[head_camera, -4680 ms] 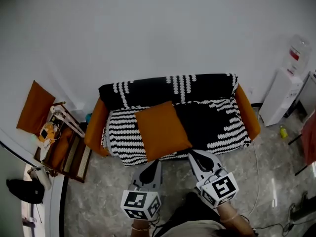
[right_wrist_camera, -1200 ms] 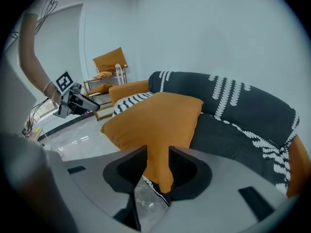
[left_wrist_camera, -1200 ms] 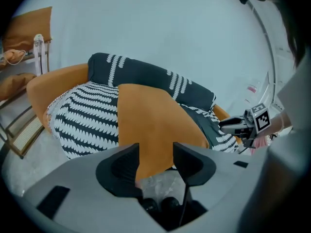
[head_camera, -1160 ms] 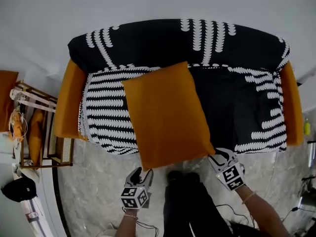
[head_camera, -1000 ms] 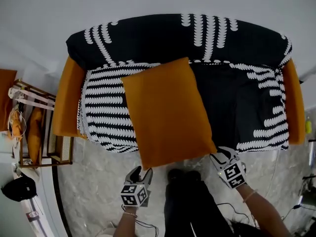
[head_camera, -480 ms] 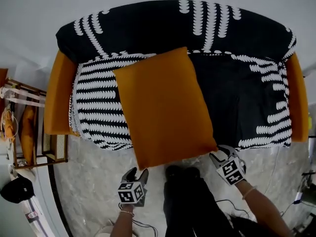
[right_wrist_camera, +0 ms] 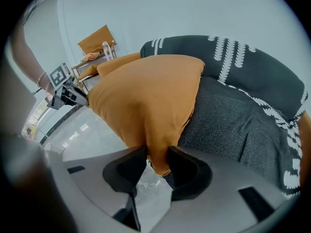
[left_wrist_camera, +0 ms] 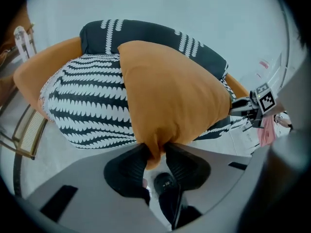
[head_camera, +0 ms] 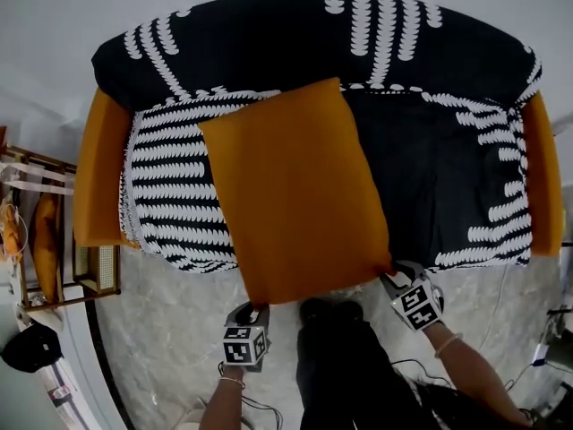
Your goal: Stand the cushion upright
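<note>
Closest in, the person's dark trouser legs point(head_camera: 340, 365) are standing on the pale marbled floor point(head_camera: 161, 321), with a forearm reaching out on either side. The left gripper point(head_camera: 252, 311) is pinching the near left corner of the orange cushion point(head_camera: 295, 186); its jaws have just been closing, and the fabric is bunching between the pads. The right gripper point(head_camera: 397, 277) is likewise nipping the near right corner, its jaws having just been closing too, with the corner tip poking down between them. The cushion is lying flat and slightly askew on the seat of the sofa point(head_camera: 448, 150), its near edge overhanging the front towards the person and its far corner reaching the backrest. The sofa is wearing a black-and-white patterned throw point(head_camera: 179, 177), with orange armrests point(head_camera: 97, 168) showing at both ends. A wooden rack point(head_camera: 45, 240) is standing just beside the left armrest, and a plain white wall point(head_camera: 54, 25) is rising behind.
</note>
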`<state>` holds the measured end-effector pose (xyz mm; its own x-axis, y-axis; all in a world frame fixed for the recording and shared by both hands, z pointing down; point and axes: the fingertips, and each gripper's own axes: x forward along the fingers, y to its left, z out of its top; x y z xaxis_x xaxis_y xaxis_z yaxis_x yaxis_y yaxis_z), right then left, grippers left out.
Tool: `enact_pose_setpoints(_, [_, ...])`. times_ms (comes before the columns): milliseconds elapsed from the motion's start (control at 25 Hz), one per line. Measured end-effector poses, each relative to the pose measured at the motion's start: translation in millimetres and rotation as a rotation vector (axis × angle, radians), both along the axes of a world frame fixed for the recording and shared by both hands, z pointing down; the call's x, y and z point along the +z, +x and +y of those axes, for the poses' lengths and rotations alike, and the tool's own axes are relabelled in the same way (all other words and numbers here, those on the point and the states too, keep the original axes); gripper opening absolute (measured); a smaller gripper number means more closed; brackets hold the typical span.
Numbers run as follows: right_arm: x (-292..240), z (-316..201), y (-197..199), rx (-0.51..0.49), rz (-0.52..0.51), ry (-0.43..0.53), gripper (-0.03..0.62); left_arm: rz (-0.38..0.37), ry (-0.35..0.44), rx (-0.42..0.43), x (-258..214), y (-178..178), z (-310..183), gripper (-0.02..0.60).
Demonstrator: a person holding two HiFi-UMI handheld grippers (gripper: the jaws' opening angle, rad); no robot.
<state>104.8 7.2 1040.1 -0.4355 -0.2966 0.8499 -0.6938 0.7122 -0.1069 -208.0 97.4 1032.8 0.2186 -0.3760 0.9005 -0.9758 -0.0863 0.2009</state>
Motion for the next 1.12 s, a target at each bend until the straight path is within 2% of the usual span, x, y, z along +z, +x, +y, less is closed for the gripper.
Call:
enact_pose_setpoints(160, [-6.7,-1.4,-1.2,0.003,0.023,-0.002,0.084,-0.004,0.007,-0.011,-9.5,1.2,-1.3,0.098])
enact_pose_setpoints(240, [-11.5,-0.9,0.5,0.005,0.030,-0.002,0.070,-0.006,0.013,-0.019,-15.8,2.8,-0.4,0.084])
enact_pose_setpoints(640, [-103.3,-2.7,-23.7,0.054,0.020,-0.003,0.051,0.019,0.080,-0.134,-108.0,-24.6,-9.9,0.064])
enact_pose_setpoints(1120, [-192.3,-19.2,-26.8,0.151,-0.098,0.035,0.038,0.020,0.251,-0.261,-210.8,-31.0,-37.2,0.052])
